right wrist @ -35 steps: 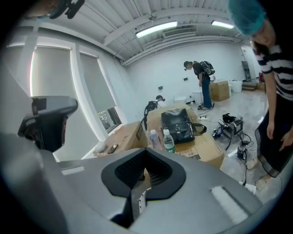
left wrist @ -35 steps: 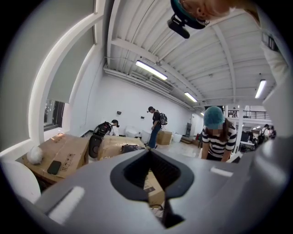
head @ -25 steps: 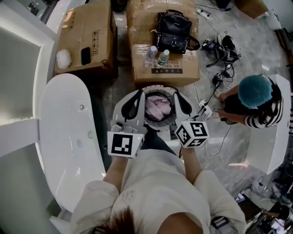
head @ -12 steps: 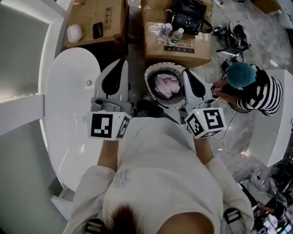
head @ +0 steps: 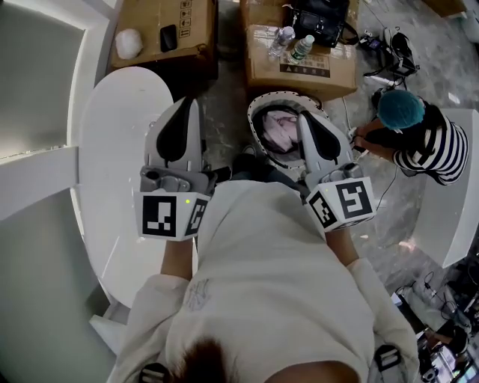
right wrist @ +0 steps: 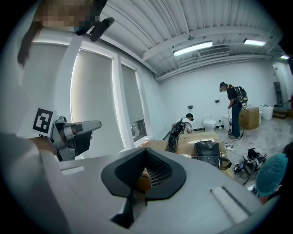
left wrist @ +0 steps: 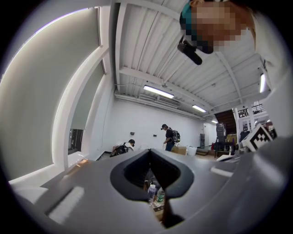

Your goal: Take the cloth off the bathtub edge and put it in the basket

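Note:
The pink cloth (head: 275, 131) lies bunched inside the round white basket (head: 269, 98) on the floor ahead of me. My right gripper (head: 303, 117) is shut and empty, its tip over the basket's right rim. In the right gripper view it (right wrist: 145, 150) points up and out across the room. My left gripper (head: 187, 102) is also shut and empty, held left of the basket beside the white bathtub (head: 112, 149). Its own view shows the jaws (left wrist: 150, 151) meeting with nothing between them. No cloth is visible on the tub's edge.
Cardboard boxes (head: 161, 30) (head: 299, 66) stand beyond the tub and basket, with two bottles (head: 283, 37) and a black bag (head: 322, 19) on them. A person in a striped shirt and teal cap (head: 408, 120) crouches at right among cables (head: 389, 52).
Both grippers have drawn back from the basket and tilted upward. The left one has moved left toward the bathtub. The pink cloth stays in the basket.

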Tool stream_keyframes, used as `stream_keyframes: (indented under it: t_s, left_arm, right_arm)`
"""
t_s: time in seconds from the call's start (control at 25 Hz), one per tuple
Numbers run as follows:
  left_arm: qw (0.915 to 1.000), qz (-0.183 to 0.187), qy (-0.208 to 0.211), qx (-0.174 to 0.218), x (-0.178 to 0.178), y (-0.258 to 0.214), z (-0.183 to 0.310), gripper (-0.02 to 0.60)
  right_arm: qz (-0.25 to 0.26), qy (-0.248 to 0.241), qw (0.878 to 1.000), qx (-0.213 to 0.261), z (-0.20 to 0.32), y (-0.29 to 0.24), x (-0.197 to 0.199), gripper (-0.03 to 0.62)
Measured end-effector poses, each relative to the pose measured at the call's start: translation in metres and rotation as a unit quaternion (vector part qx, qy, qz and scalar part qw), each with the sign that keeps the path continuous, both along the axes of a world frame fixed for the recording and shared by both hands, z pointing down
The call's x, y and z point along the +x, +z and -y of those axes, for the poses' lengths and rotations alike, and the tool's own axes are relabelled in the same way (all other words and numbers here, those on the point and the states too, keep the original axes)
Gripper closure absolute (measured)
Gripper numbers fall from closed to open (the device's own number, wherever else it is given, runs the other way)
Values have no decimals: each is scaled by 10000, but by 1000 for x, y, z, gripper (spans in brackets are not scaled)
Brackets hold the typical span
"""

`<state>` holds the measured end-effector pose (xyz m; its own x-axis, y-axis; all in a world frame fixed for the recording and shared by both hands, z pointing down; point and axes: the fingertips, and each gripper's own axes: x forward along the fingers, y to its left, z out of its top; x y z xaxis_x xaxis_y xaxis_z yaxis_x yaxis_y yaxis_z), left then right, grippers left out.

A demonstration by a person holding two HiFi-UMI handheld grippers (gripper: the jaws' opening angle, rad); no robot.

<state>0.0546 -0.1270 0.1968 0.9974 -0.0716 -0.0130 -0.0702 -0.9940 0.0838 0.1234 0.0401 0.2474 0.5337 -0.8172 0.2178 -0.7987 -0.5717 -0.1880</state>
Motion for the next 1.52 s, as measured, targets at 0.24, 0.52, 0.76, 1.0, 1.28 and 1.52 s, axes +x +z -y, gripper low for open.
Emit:
stream_keyframes:
  t_s: [0.24, 0.52, 0.76, 1.0, 1.28, 1.52]
  left_arm:
    - [9999, 38, 122, 1, -4, 4, 3, 532]
    - [9997, 21, 260, -22, -2, 6, 5, 532]
    - [9991, 5, 434, 27, 5, 5, 0, 532]
    - [9985, 62, 538, 15, 11, 9, -2, 532]
    - [9986, 96, 527, 4, 11, 12, -3, 532]
    - [9986, 100, 524, 12, 9, 12, -6, 532]
  right_arm:
    - [95, 44, 9998, -157, 4, 11, -15, 595]
    - [69, 63, 9999, -102, 12, 11, -25, 595]
    - [-54, 163, 9997, -187, 9, 9, -24, 595]
    - [28, 257, 9995, -186, 6, 13, -21, 595]
    - [18, 244, 9992, -301, 3, 16, -21, 595]
    - [-7, 275, 9992, -299, -1, 15, -21, 595]
